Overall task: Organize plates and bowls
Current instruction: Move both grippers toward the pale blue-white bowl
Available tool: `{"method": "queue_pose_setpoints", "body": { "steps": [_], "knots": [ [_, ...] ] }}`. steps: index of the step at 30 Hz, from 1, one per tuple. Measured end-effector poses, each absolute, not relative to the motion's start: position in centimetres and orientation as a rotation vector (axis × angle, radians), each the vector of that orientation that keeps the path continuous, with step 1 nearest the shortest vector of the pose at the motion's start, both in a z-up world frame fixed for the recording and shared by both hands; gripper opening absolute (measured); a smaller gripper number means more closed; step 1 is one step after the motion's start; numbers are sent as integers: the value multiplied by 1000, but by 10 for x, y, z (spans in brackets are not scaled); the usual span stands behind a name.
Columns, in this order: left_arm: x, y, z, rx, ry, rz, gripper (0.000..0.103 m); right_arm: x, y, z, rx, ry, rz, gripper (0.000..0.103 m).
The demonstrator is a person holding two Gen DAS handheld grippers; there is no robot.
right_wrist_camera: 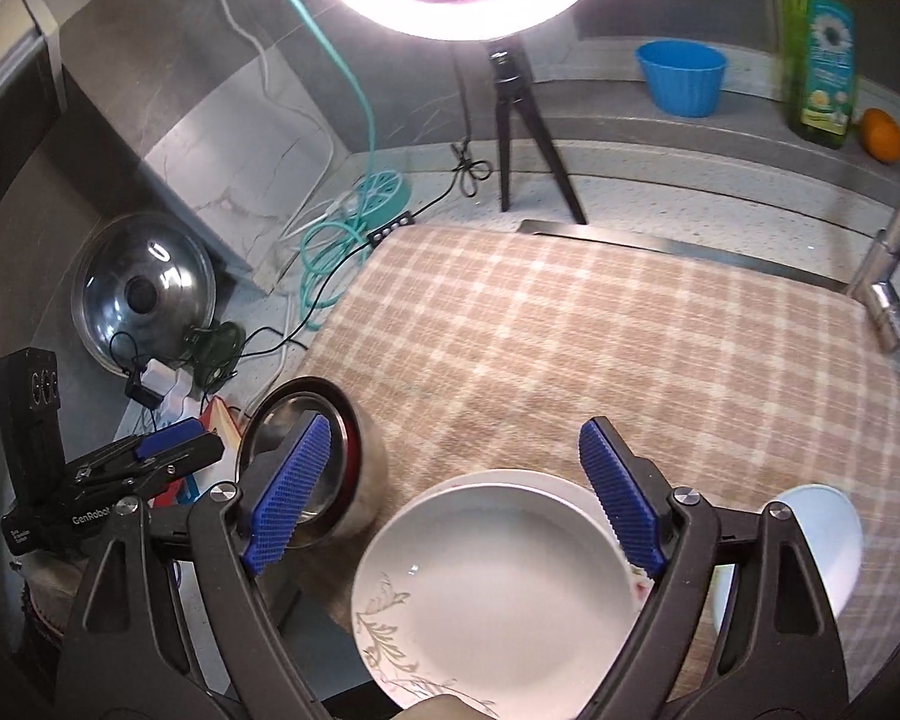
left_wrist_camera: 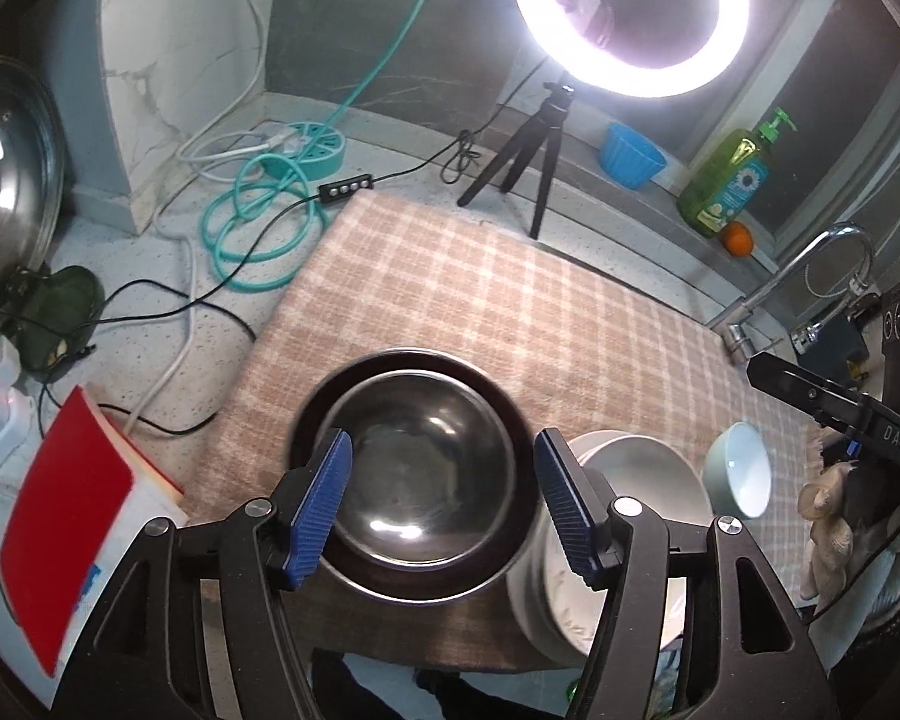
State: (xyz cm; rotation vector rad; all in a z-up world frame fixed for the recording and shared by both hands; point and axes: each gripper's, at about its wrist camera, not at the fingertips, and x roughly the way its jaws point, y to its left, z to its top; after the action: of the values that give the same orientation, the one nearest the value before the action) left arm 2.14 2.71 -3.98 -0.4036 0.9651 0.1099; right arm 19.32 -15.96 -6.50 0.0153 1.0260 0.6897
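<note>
A steel bowl [left_wrist_camera: 417,468] sits nested inside a dark bowl [left_wrist_camera: 306,420] on the checked cloth [left_wrist_camera: 510,300]. My left gripper [left_wrist_camera: 441,507] hovers above it, open, blue pads clear of the rim. To its right lies a stack of white plates [left_wrist_camera: 642,480], and further right a pale green bowl [left_wrist_camera: 741,474] tilts on its side. In the right wrist view the white plates [right_wrist_camera: 498,588] lie under my right gripper [right_wrist_camera: 456,495], which is open and touches nothing. The steel bowl [right_wrist_camera: 324,456] stands to its left, the pale bowl [right_wrist_camera: 822,540] to its right.
A ring light [left_wrist_camera: 630,12] on a tripod stands at the cloth's far edge. Cables and a teal hose [left_wrist_camera: 252,222] lie at left, with a pot lid [left_wrist_camera: 6,168] and a red book [left_wrist_camera: 72,516]. A tap [left_wrist_camera: 810,276], soap bottle [left_wrist_camera: 729,180], orange and blue cup [left_wrist_camera: 630,153] stand at right.
</note>
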Motion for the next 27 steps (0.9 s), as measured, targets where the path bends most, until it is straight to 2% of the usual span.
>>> {"method": "queue_pose_setpoints", "body": {
  "steps": [3, 27],
  "knots": [
    [26, 15, -35, -386, 957, 85, 67, 194, -179, -59, 22, 1009, 659, 88],
    [76, -103, -50, -327, 1000, -119, 68, 200, -351, -76, 132, 1036, 397, 88]
  ]
}}
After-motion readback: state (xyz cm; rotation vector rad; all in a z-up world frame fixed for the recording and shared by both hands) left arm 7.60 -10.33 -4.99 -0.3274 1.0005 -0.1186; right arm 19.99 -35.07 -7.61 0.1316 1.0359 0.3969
